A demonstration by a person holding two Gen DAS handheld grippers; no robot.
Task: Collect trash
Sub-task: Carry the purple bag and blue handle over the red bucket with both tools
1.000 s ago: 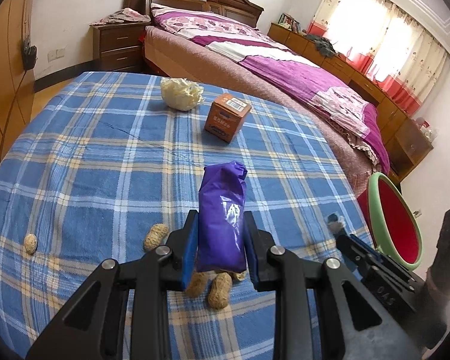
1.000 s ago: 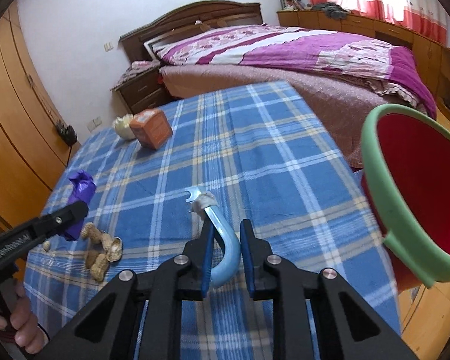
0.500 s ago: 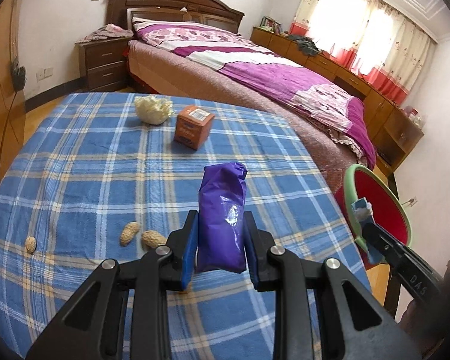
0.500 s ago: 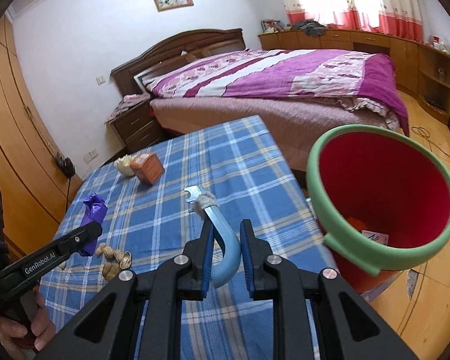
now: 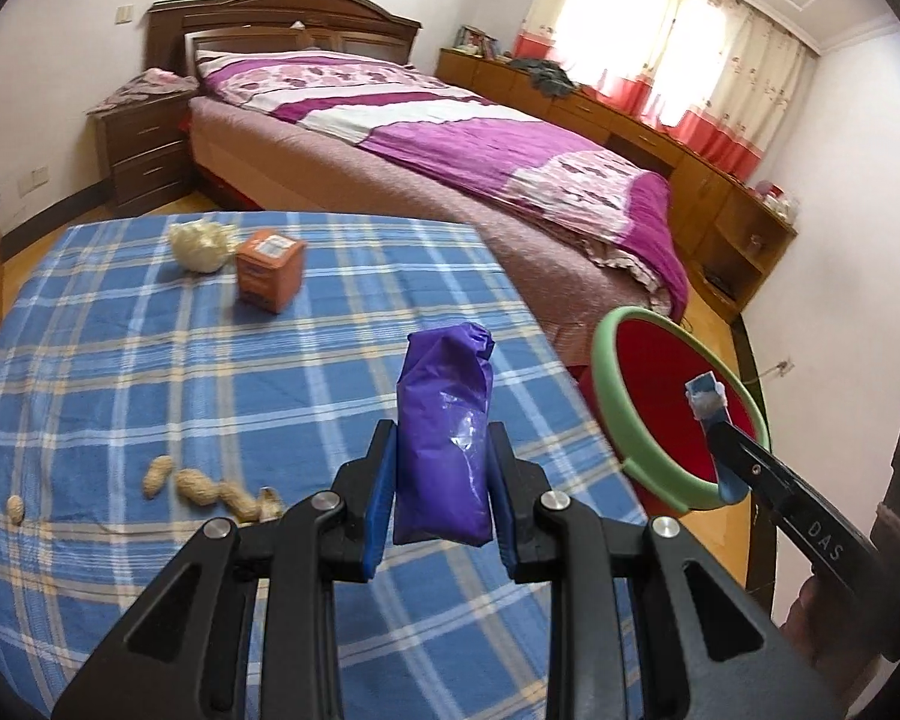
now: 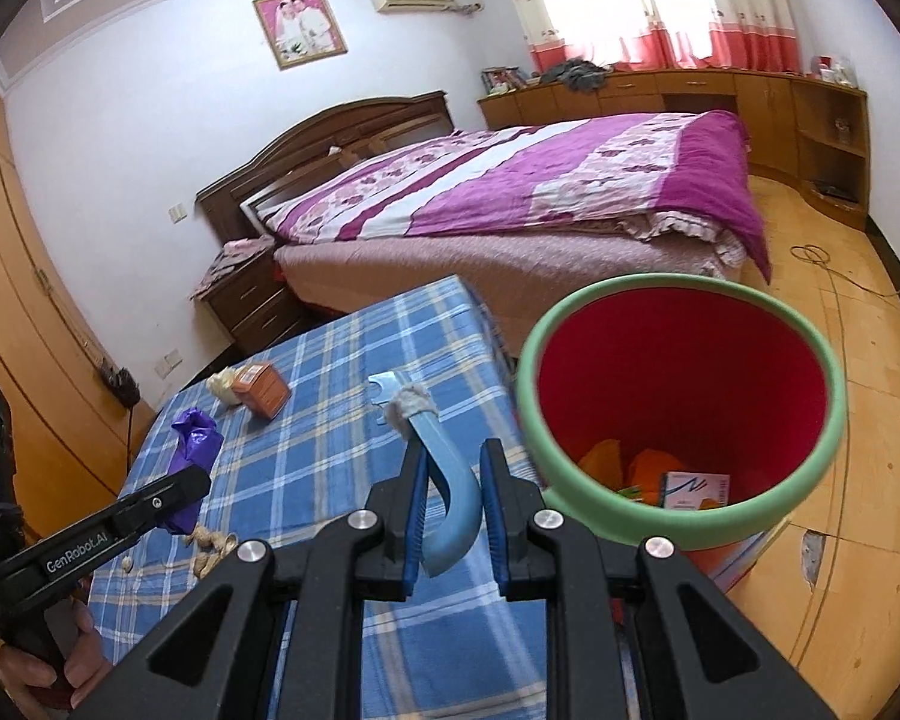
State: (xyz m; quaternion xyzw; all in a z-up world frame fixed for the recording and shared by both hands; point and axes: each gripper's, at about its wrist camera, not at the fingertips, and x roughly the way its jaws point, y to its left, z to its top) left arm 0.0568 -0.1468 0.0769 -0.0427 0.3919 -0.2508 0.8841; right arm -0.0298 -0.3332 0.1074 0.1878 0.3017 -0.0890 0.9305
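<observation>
Right wrist: right gripper (image 6: 453, 495) clamps blue tube (image 6: 450, 480) beside bin rim (image 6: 576, 498); left gripper (image 5: 441, 489) clamps purple wrapper (image 5: 444, 438).

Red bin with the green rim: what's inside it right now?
In the right wrist view, the red bin holds orange crumpled pieces and a white printed packet at the bottom. The near rim hides the rest of the floor, so more may lie there.

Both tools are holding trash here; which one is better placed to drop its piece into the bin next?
Right. The right tool, shut on the blue razor, sits beside the bin, razor tip near its mouth. The left tool holds the purple wrapper over the table.
</observation>
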